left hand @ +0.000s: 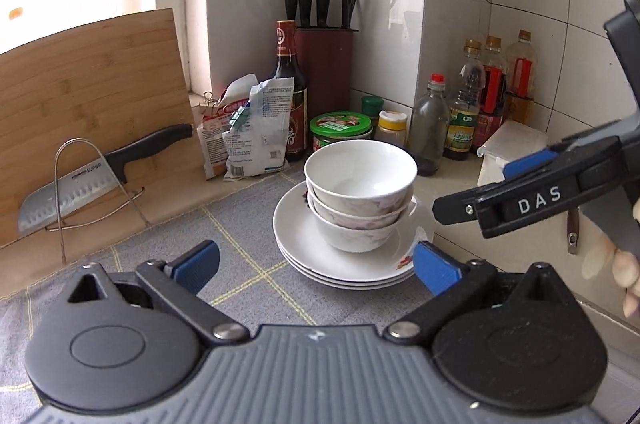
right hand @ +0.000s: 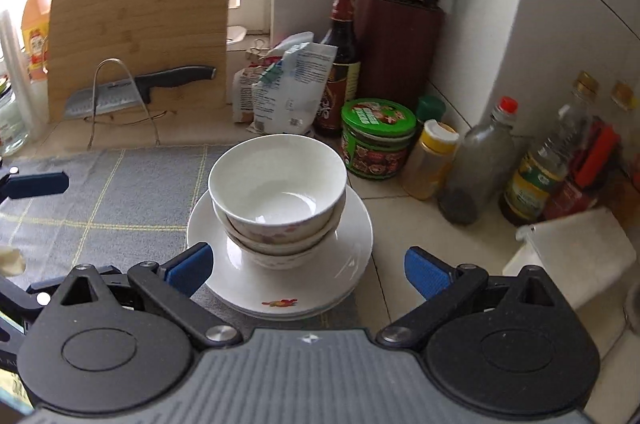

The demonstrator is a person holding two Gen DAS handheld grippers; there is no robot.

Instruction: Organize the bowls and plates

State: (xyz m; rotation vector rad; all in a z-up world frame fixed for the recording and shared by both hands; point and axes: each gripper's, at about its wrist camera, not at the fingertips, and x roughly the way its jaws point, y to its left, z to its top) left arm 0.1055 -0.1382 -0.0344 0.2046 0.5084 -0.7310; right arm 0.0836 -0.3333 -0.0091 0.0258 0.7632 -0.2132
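I am looking down on a tiled kitchen corner, its counter partly covered by a grey checked cloth [left hand: 168,256]. My left gripper [left hand: 316,264] and right gripper [right hand: 308,270] both stand wide apart with nothing between their pads. The stacked bowls [right hand: 276,191] lie straight ahead of each, nested upright on the pile of plates [right hand: 352,256], which straddles the cloth's edge. The right gripper looks slightly nearer; the stack has no long axis, so I judge either side approach workable. Beyond the stack crowd a green tin [right hand: 376,139], a yellow-capped jar [right hand: 432,159] and bottles, limiting room behind. Left of it, a cleaver [left hand: 92,179] leans on the cutting board [left hand: 88,95].
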